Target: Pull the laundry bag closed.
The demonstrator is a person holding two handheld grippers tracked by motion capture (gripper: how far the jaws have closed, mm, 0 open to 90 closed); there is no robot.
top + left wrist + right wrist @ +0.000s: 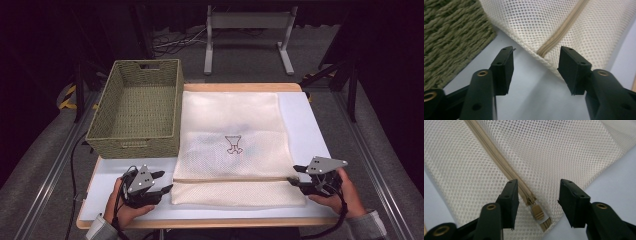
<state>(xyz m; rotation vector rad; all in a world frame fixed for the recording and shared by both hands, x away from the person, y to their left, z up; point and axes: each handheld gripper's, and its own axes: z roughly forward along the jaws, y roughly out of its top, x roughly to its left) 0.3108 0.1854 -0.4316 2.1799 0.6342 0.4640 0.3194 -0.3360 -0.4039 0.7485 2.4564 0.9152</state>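
Fingers (pixel 504 71) on both grippers are apart with nothing pinched, parked at either end of the zipper on the cream mesh laundry bag (pixel 232 127) lying flat on the white desk (pixel 305 130), so the woven green basket (pixel 137 107) is probably next.

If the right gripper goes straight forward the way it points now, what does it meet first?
Most likely the zipper pull of the mesh laundry bag. The right gripper has open jaws standing either side of the pull and the zipper line. How high the jaws stand above the mesh is unclear.
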